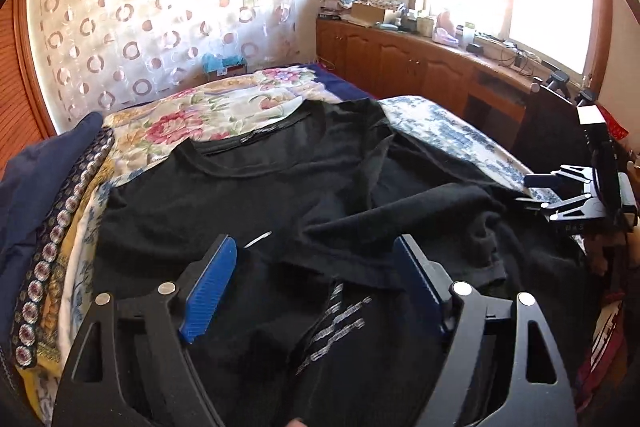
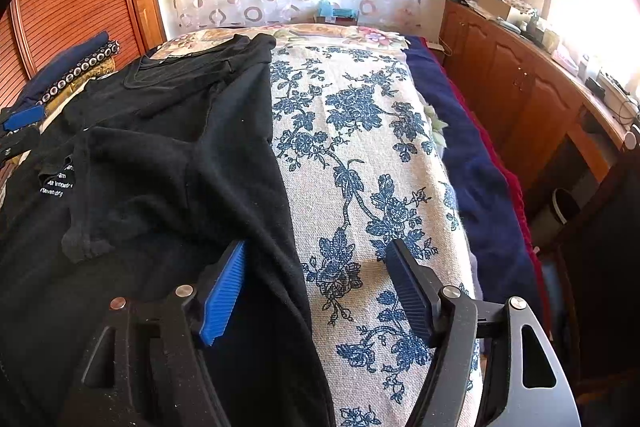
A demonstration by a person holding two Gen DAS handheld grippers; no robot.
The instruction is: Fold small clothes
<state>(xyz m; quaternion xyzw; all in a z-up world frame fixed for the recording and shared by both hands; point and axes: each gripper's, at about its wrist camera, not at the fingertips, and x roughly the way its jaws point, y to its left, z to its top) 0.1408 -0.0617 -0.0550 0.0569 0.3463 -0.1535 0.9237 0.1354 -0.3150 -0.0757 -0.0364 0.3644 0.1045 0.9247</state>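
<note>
A black T-shirt lies rumpled on the bed, collar toward the far end, with a sleeve folded over its middle and white print near the front. It also shows in the right wrist view, left of centre. My left gripper is open just above the shirt's lower part, holding nothing. My right gripper is open over the shirt's right edge, where it meets the blue-flowered cloth. The right gripper also shows in the left wrist view at the far right.
The bed carries a flowered quilt at the far end. Folded dark blue and patterned fabrics are stacked on the left. A wooden cabinet with clutter runs under the window on the right. A patterned curtain hangs behind.
</note>
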